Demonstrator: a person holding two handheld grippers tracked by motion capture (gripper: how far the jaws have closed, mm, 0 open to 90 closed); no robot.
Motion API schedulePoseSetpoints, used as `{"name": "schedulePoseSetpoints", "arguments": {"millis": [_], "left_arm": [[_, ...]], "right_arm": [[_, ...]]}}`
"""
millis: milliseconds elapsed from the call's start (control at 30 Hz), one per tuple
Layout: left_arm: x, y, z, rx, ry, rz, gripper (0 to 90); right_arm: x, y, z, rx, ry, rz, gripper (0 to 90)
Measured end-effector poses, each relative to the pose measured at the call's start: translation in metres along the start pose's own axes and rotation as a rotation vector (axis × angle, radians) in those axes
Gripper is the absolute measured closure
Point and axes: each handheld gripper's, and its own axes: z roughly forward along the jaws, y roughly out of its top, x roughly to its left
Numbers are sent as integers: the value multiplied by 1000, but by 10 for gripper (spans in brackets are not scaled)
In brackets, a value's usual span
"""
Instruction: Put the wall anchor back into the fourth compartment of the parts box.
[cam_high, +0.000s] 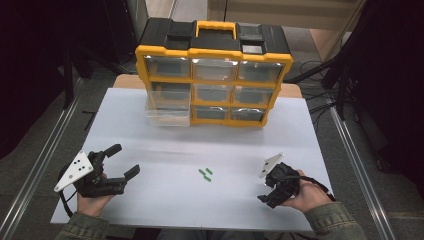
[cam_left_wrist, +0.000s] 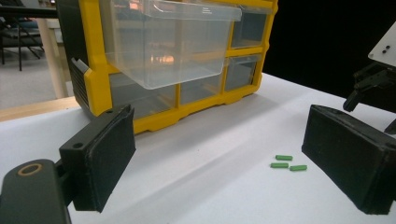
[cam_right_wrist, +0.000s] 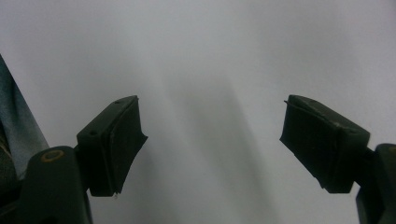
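Observation:
A yellow and black drawer organizer (cam_high: 214, 52) stands at the back of the white table (cam_high: 160, 200). One clear drawer (cam_high: 167, 114) on its left side is pulled out; in the left gripper view this clear drawer (cam_left_wrist: 168, 42) looks empty. Three small green pieces (cam_high: 205, 173) lie on the table's middle front, also the green pieces (cam_left_wrist: 287, 163) near the left gripper's right jaw. My left gripper (cam_high: 126, 159) (cam_left_wrist: 229, 154) rests at front left, open, aimed toward the organizer. My right gripper (cam_high: 265, 191) (cam_right_wrist: 212, 140) is at front right, open, tilted down over bare table.
The organizer's other drawers (cam_high: 215, 70) are pushed in. In the left gripper view the other gripper (cam_left_wrist: 373, 79) shows at the far right. Cables (cam_high: 320, 100) lie on the floor to the right of the table, and metal rails (cam_high: 40, 165) run along both sides.

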Motion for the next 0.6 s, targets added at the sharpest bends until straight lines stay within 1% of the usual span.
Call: {"name": "schedulePoseSetpoints", "arguments": {"millis": [33, 67, 133, 167, 200, 300, 500, 600], "left_arm": [[0, 0, 0, 0, 2, 1, 90], [1, 0, 0, 0, 4, 3, 90], [1, 0, -1, -4, 9, 0, 90], [1, 0, -1, -4, 9, 0, 90], [1, 0, -1, -8, 10, -5, 90], [2, 0, -1, -11, 10, -6, 90], [3, 0, -1, -12, 8, -6, 90], [3, 1, -1, -16, 7, -7, 90]], "right_arm": [[1, 4, 0, 15, 1, -3, 208], [1, 7, 1, 16, 2, -15, 209], [3, 15, 2, 32, 1, -16, 213], [3, 15, 2, 32, 1, -16, 213], [3, 22, 4, 39, 0, -16, 213], [3, 31, 8, 49, 3, -23, 213], [4, 47, 12, 62, 6, -14, 214], [4, 54, 13, 59, 4, -15, 217]]}}
